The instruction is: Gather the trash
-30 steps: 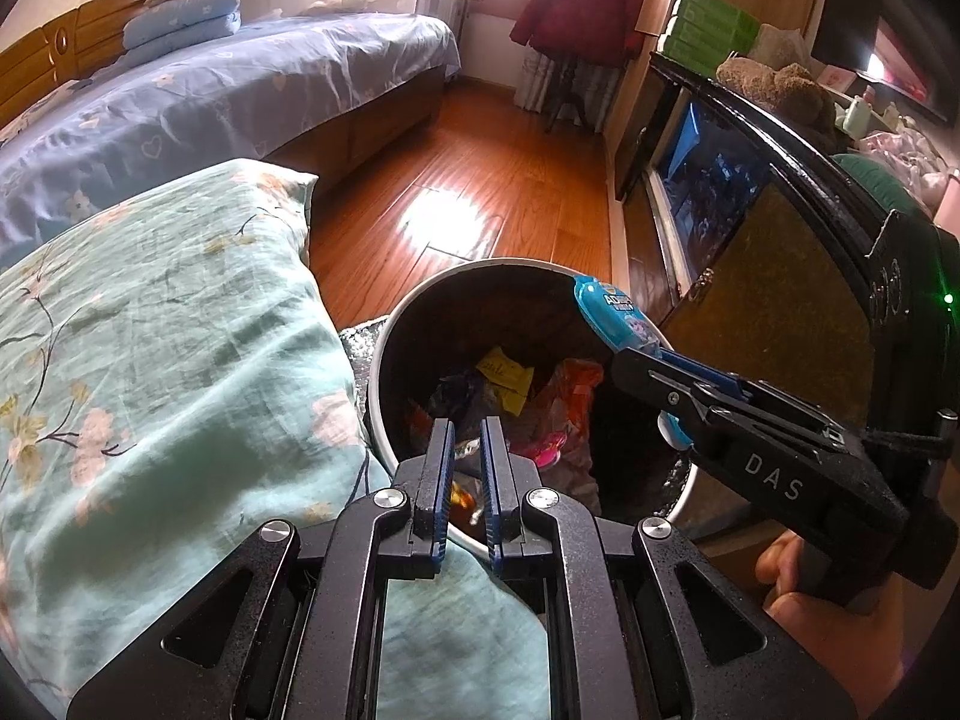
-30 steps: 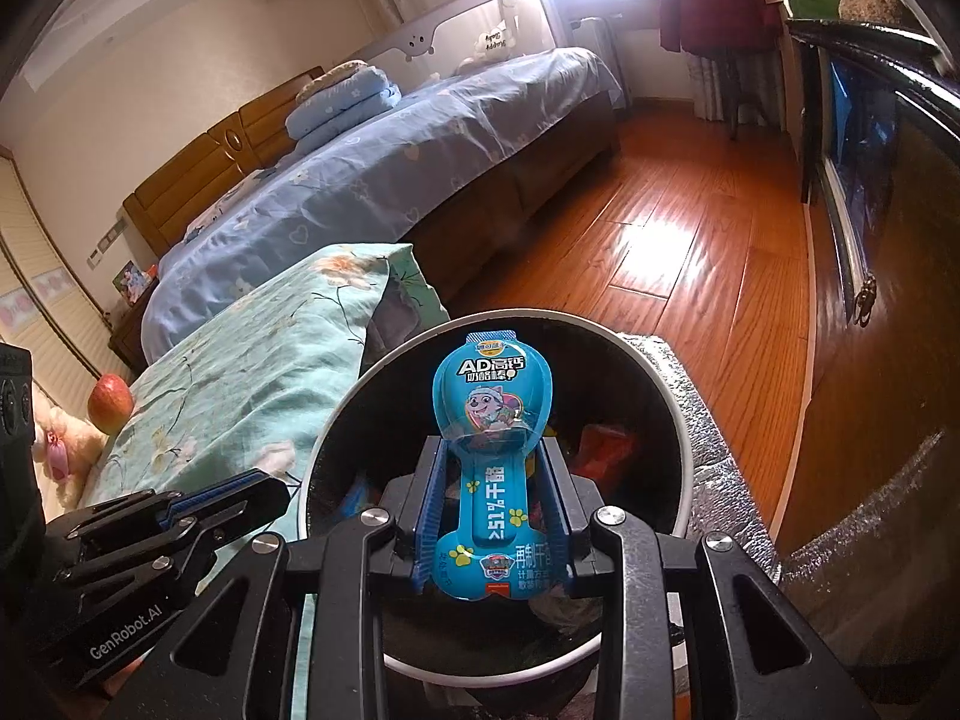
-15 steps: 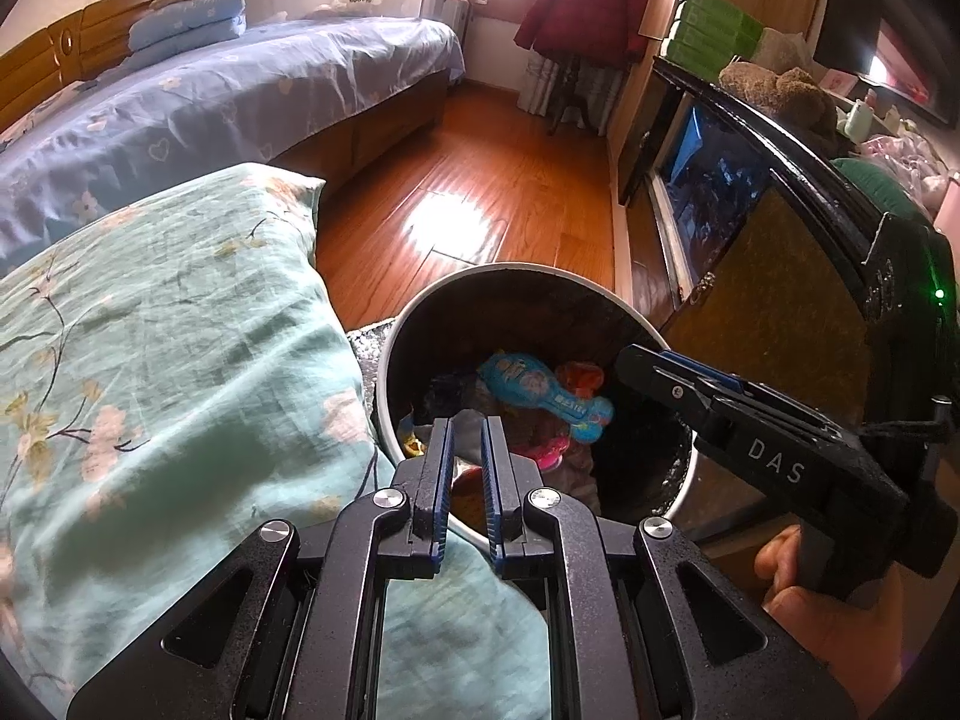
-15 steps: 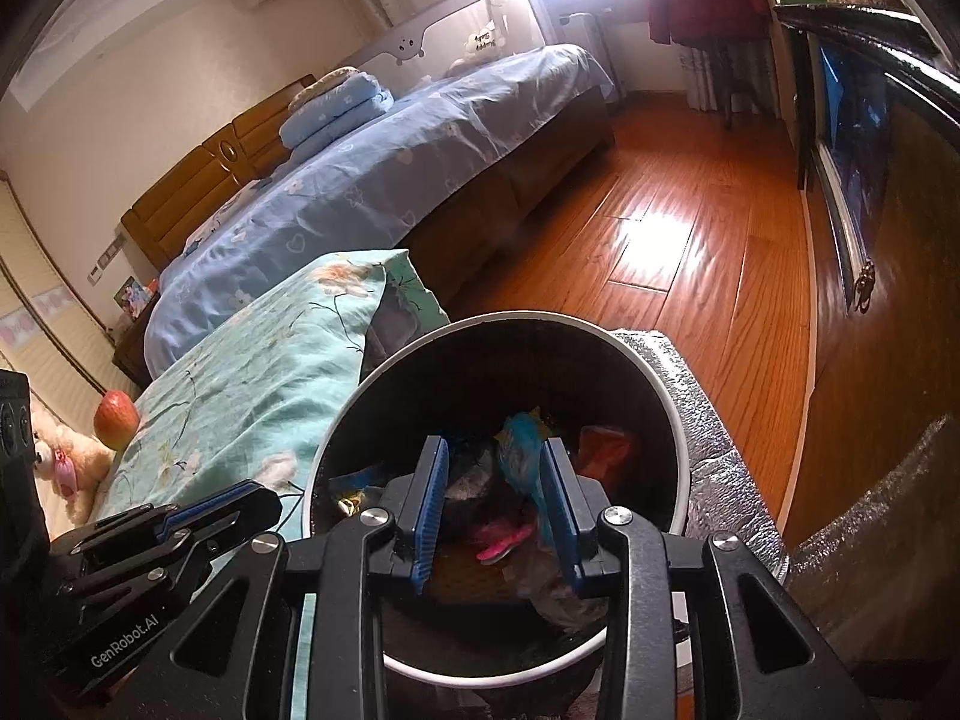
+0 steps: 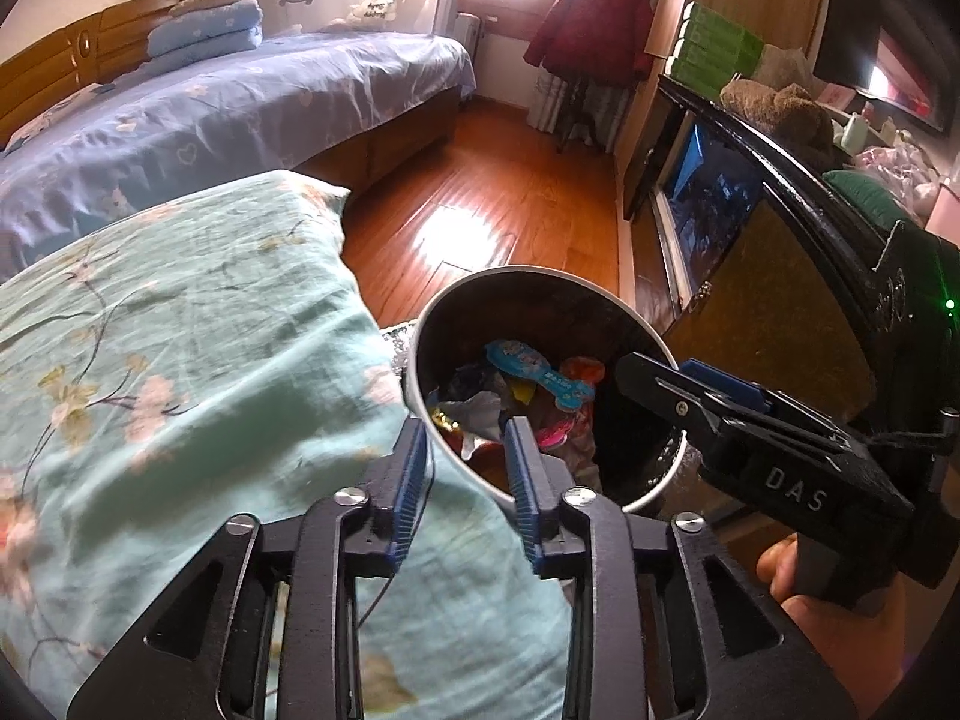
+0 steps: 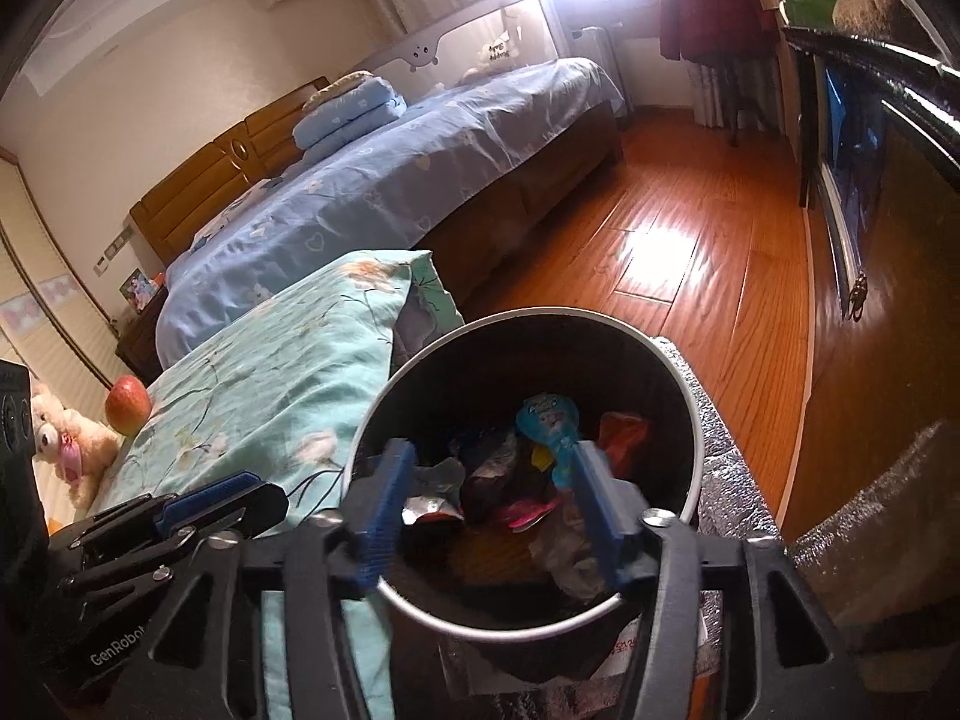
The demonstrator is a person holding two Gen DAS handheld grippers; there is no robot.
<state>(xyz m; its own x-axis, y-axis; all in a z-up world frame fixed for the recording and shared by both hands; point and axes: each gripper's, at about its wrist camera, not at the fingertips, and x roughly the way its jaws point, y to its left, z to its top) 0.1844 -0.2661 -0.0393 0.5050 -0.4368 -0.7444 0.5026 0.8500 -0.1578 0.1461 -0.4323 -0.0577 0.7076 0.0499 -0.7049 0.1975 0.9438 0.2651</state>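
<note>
Both tools hung empty over one round bin, right gripper wide apart and left gripper narrower, each just having opened, nothing between the pads, while the blue snack wrapper lay atop mixed crumpled wrappers inside.

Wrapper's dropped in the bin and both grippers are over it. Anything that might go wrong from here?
1. The trash bin stands tight against the floral quilt; the left gripper, jaws just opening and empty, straddles its rim and might catch the fabric or tip the bin.
2. The right gripper, jaws just opening with nothing between them, sits close beside the left; they may collide on retreat.
3. The blue wrapper lies on top of the heap and might spill.
</note>
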